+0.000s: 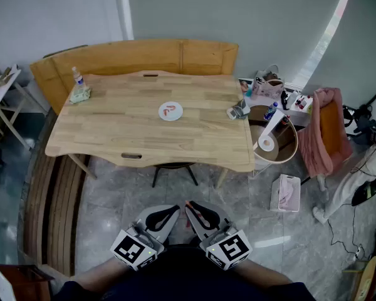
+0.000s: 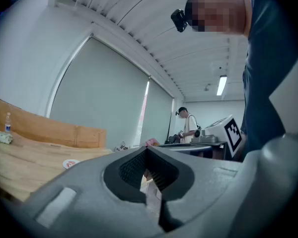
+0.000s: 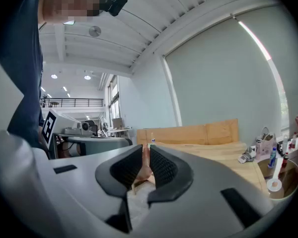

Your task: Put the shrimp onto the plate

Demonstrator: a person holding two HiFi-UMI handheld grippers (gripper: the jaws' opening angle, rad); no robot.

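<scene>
The pale wooden table (image 1: 138,137) is standing on the grey tiled floor (image 1: 250,231), filling the upper middle of the head view. A white plate (image 1: 170,111) is lying near its centre. A small bottle (image 1: 78,76) is standing beside a crumpled cloth (image 1: 80,95) at the table's upper left corner, while a small grey-and-white object (image 1: 239,110) is sitting at its right edge.

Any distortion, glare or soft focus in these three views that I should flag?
Head view: strong fisheye, the table bows at its edges; a bright streak glares top right. Left gripper view: dark corners, the left gripper soft near the lens. Right gripper view: same dark corners, the shrimp in the right gripper blurred.
</scene>
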